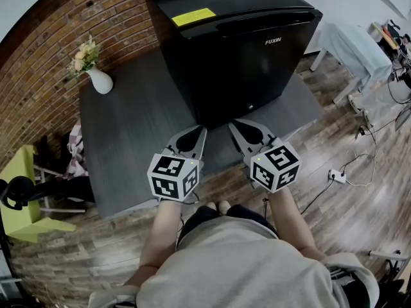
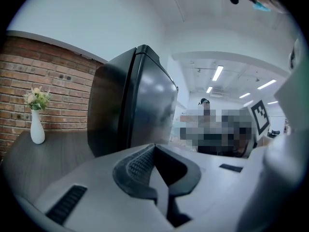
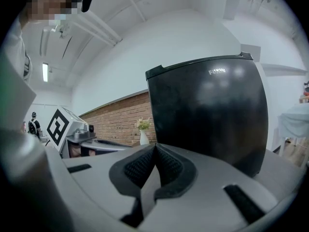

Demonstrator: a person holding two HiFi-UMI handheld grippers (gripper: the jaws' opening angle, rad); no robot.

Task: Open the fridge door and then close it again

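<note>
One black fridge (image 1: 237,43), door closed, yellow sticker (image 1: 193,17) on top.

Black fridge (image 1: 234,50), door shut, on platform

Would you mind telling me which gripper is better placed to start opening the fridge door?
Probably the left gripper: it faces the fridge door's left edge, whereas a hinge-like bump sits top right. The right gripper is likewise shut, empty.
</note>
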